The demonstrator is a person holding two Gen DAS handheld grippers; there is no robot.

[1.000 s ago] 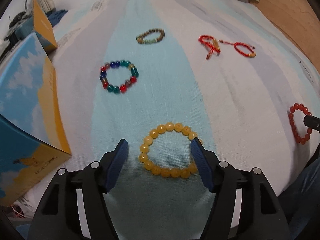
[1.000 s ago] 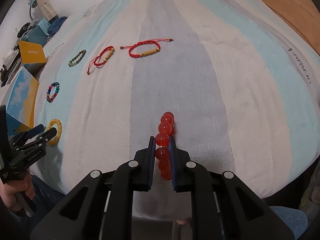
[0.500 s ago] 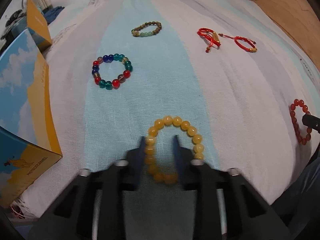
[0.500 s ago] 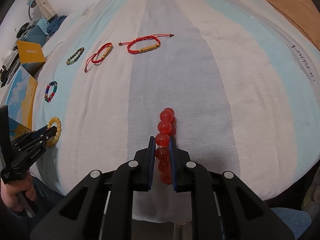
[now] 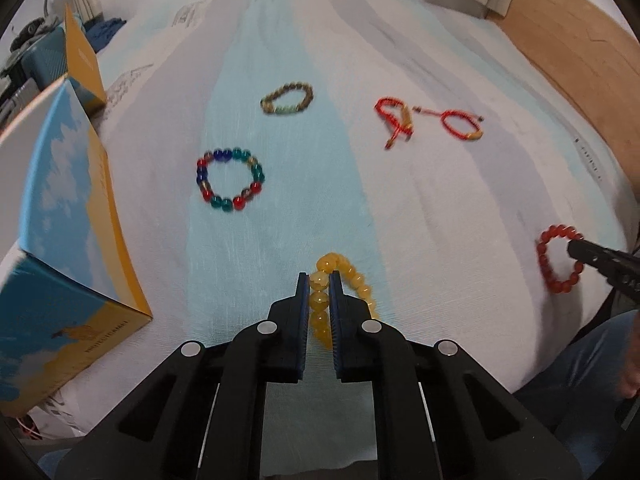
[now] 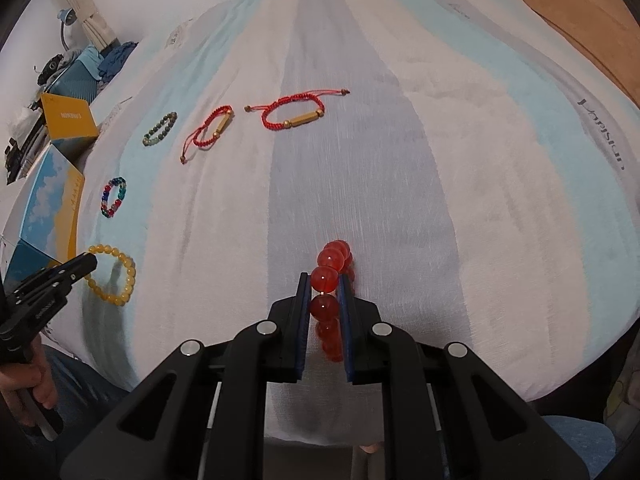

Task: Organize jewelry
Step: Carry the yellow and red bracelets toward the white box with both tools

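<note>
My left gripper (image 5: 319, 280) is shut on a yellow bead bracelet (image 5: 352, 276), lifted a little off the striped bedsheet; it also shows in the right wrist view (image 6: 116, 276). My right gripper (image 6: 325, 282) is shut on a red bead bracelet (image 6: 332, 264), also seen from the left wrist view (image 5: 554, 260). On the sheet lie a multicoloured bead bracelet (image 5: 230, 179), a brown-green bead bracelet (image 5: 287, 98) and two red cord bracelets (image 5: 396, 120) (image 5: 460, 122).
An open blue and yellow box (image 5: 60, 240) stands at the left edge of the bed, with its yellow lid (image 5: 82, 60) behind it. A wooden floor (image 5: 568, 52) lies at the far right. Cluttered bags sit at the far left.
My left gripper closed from wide open around the yellow bracelet to shut on its left side and raised it. My right gripper stayed shut on the red bracelet and lifted it slightly.
</note>
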